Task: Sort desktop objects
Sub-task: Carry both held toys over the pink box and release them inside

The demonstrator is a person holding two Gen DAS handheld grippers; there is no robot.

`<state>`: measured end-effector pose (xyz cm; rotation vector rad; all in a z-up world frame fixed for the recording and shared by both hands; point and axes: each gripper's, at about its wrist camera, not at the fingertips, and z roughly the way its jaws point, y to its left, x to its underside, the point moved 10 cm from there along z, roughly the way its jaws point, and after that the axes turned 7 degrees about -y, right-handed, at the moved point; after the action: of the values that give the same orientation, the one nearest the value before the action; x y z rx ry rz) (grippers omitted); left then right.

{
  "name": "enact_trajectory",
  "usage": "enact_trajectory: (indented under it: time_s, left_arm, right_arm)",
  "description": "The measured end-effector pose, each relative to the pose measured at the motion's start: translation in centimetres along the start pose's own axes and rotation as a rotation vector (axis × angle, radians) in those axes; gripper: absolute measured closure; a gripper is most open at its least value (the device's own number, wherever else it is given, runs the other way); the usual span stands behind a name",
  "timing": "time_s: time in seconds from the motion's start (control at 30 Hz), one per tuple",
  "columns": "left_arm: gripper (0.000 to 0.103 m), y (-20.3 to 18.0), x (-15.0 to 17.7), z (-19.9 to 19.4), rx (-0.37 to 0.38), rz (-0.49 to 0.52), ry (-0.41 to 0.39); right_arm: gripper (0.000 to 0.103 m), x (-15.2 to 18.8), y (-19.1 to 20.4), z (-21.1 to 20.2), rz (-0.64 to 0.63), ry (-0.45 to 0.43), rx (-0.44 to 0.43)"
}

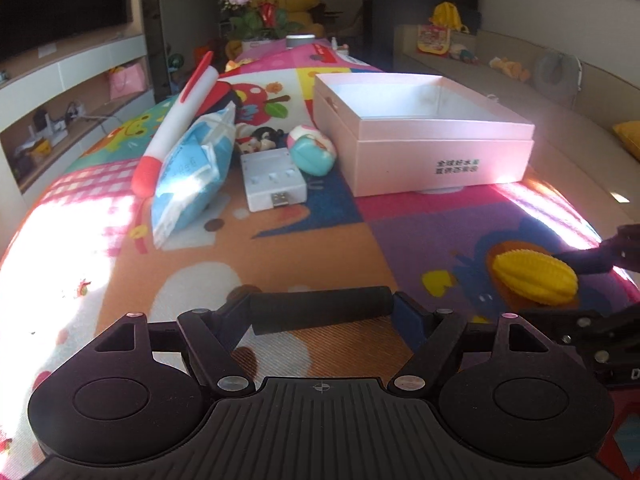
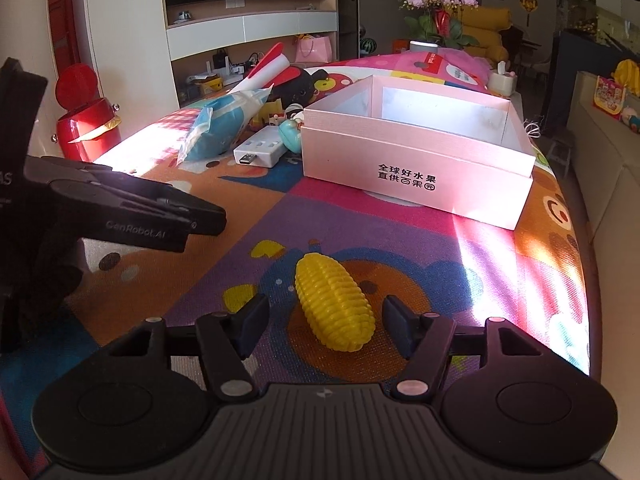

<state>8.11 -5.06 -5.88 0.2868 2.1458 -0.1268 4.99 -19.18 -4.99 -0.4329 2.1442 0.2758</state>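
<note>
Right gripper (image 2: 324,330) spread around yellow ribbed toy (image 2: 334,306), pads not touching it. Left gripper (image 1: 320,314) clamped on black foam cylinder (image 1: 320,312). Ahead, pink box (image 2: 416,164) empty; charger (image 2: 260,151), blue pack (image 2: 224,128) unsorted beyond.

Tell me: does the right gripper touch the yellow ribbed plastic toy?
Apart. The right wrist view shows mat between both fingers and the yellow ribbed plastic toy.

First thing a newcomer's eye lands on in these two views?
The open pink box, apparently empty, sits big at the far side of the cartoon-print mat. In front of it a yellow ridged toy lies between the right gripper's open fingers, untouched. The left gripper holds a black cylinder crosswise.
</note>
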Motion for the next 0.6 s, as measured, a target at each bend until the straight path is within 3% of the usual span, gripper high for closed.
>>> enact_trajectory:
  time_s: [0.13,0.3,0.4,0.6]
  left_arm:
    - [0.022,-1.0,0.7,-1.0,0.016,0.022,-0.006]
    - [0.021,-0.8,1.0,-0.7,0.016,0.005,-0.007]
    - [0.021,-0.8,1.0,-0.7,0.016,0.004,-0.010]
    - [0.021,-0.8,1.0,-0.7,0.015,-0.001,-0.018]
  right_arm:
    - [0.036,0.4,-1.0,-0.7,-0.029,0.017,0.037]
    - [0.035,0.4,-3.5,-1.5,-0.053,0.015,0.181]
    - [0.035,-0.1,-4.5,-1.9,-0.031,-0.004,0.220]
    - [0.026,-0.7,-1.8,-1.3,0.005,-0.028,0.084]
